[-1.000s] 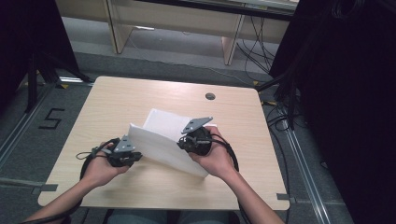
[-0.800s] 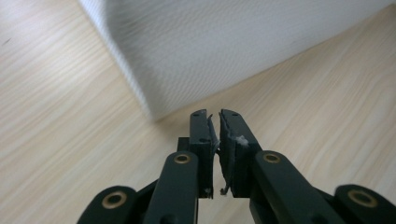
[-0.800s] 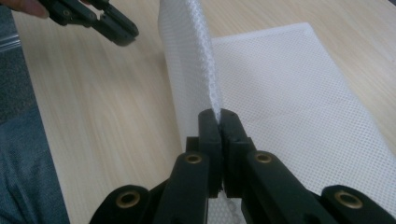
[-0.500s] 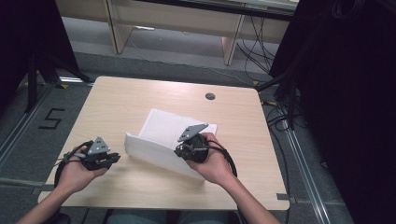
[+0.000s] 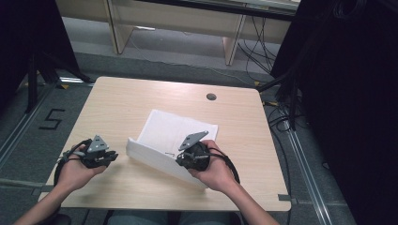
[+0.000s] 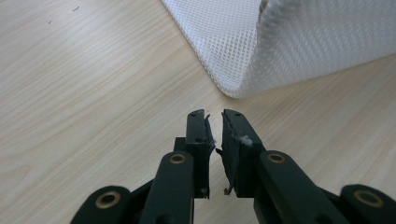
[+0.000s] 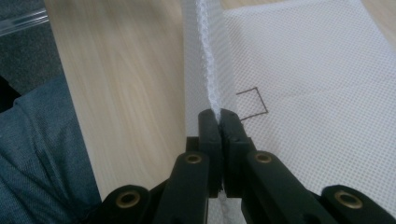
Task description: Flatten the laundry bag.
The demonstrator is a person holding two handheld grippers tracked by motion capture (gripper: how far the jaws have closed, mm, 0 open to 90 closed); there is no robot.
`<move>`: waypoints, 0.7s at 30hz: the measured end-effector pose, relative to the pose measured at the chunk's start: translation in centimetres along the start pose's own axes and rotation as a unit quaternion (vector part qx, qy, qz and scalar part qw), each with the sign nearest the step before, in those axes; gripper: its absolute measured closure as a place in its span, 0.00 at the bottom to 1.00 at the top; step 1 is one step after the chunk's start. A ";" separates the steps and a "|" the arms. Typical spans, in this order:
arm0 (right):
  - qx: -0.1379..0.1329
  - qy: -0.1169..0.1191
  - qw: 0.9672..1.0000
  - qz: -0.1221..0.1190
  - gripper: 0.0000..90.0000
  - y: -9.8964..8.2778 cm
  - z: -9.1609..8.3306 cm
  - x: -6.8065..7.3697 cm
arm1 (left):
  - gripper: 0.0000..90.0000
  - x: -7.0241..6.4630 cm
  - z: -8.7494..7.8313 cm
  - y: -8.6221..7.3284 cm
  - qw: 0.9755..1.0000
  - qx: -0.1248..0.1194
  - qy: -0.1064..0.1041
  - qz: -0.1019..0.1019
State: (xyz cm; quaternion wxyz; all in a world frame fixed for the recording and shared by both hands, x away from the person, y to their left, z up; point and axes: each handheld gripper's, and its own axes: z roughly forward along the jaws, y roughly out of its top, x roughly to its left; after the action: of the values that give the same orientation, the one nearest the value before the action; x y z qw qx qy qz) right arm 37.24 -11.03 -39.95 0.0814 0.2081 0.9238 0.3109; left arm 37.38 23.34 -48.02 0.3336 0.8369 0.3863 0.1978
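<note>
Mesh cloth [image 5: 176,136] lies mid-table [image 5: 122,108], near edge lifted by the right gripper [image 7: 218,114], jaws pinched on its hem (to fold it over). Left gripper [image 6: 214,116], jaws just opened slightly, empty, stands beside the cloth.

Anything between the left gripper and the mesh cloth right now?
Nothing: bare table separates the left gripper from the mesh cloth, as its own view and the high view show.

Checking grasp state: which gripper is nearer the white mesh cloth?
Right. The right gripper is clamped on the raised edge of the white mesh cloth. The left gripper sits off the cloth's left corner, jaws slightly apart with nothing between them, having just been opening.
</note>
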 end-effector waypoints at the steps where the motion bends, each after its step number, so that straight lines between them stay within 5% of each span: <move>1: 0.002 0.004 1.000 0.000 1.00 0.0 0.0 0.1 | 0.89 0.1 -0.1 0.1 1.000 -0.001 0.005 0.008; 21: 0.019 0.034 0.999 0.011 1.00 -1.4 0.5 1.5 | 0.88 -0.1 0.2 0.1 1.000 -0.008 0.004 0.001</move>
State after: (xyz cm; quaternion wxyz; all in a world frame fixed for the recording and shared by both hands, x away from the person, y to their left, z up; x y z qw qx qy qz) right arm 35.55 -11.12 -41.27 0.0420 0.2091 0.9295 0.3010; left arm 37.49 23.13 -48.08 0.3388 0.8336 0.3855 0.2044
